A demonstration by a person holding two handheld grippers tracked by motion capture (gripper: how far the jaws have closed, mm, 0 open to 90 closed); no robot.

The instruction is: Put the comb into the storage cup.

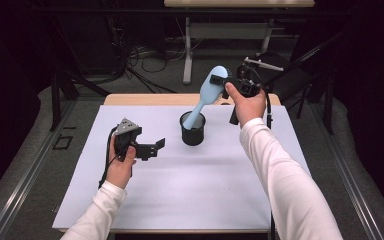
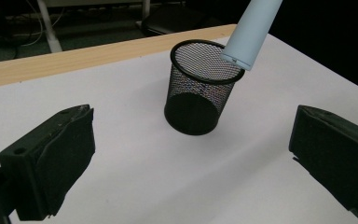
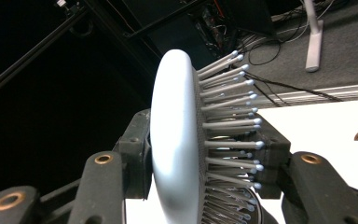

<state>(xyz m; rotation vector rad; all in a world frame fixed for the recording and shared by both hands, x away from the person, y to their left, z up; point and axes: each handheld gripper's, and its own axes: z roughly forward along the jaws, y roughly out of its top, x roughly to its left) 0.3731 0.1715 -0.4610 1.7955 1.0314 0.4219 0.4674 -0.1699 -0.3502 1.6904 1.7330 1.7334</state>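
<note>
The right gripper (image 1: 223, 82) is clamped across the head of the brush (image 1: 207, 94), one jaw on its smooth back and one among the bristles, and the handle slants down below it into the mouth of the mesh cup (image 1: 193, 129). The brush looks light and stiff, its plastic back likely slick, so the bristle side probably gives the surer bite. The left gripper (image 1: 156, 147) hangs released, holding nothing, with the cup just ahead of it on the bench (image 1: 180, 190); the cup looks light enough to tip.
</note>
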